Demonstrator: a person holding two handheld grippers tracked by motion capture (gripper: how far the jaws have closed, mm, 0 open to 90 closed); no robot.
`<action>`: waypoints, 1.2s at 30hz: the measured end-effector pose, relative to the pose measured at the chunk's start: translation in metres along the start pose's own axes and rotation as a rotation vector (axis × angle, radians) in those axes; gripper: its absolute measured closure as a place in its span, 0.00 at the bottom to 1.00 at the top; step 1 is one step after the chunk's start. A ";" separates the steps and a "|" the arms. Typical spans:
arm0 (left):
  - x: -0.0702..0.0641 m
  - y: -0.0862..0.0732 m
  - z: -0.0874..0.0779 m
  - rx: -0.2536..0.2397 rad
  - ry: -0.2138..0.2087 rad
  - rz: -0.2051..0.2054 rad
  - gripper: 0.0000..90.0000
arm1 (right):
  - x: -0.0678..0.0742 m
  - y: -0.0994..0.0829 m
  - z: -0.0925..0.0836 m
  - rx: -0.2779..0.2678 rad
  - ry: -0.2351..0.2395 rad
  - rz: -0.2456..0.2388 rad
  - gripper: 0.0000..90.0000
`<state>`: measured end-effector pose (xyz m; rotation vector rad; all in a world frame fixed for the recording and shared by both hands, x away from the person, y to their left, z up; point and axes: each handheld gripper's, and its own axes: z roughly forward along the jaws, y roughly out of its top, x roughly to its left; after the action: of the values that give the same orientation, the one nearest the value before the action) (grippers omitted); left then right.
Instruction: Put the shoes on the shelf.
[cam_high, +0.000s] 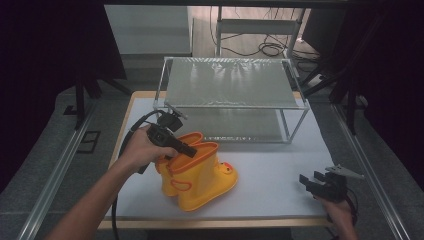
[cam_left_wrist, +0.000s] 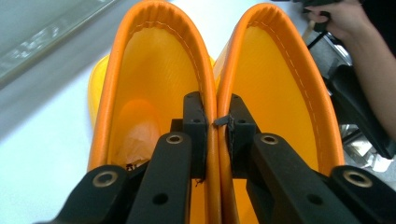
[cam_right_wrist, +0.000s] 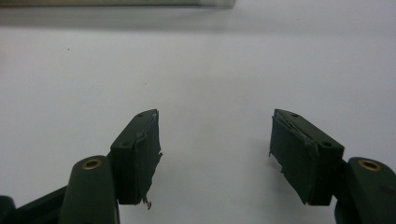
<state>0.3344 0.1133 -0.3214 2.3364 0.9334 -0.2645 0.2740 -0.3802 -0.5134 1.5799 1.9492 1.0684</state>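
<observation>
Two yellow rubber boots (cam_high: 197, 172) with orange rims stand side by side at the front middle of the white table (cam_high: 280, 175). My left gripper (cam_high: 186, 149) reaches down onto their tops. In the left gripper view its jaws pinch the two touching inner rims of the boots (cam_left_wrist: 216, 112) together, one jaw inside each boot. It is shut on them. At the table's front right corner a hand holds my right gripper (cam_high: 311, 181), which is open. In the right gripper view its fingertips (cam_right_wrist: 140, 149) stand wide apart over bare white surface, with nothing between them.
A two-level metal shelf rack (cam_high: 230, 87) stands at the back of the table, just behind the boots. Cables lie on the floor beyond it. Metal rails run along both sides of the table. Bare table surface lies between the boots and my right gripper.
</observation>
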 end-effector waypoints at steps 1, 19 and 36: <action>-0.003 0.002 -0.001 0.000 -0.003 0.006 0.91 | 0.000 0.000 -0.001 0.000 0.000 0.004 0.37; -0.041 0.045 -0.011 -0.006 -0.018 0.097 0.91 | -0.002 0.000 -0.001 -0.009 0.000 0.013 0.37; -0.075 0.099 -0.014 -0.027 -0.067 0.166 0.91 | -0.005 0.000 -0.004 -0.013 -0.002 0.018 0.37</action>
<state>0.3462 0.0227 -0.2354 2.3487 0.7020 -0.2589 0.2732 -0.3863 -0.5116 1.5941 1.9257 1.0845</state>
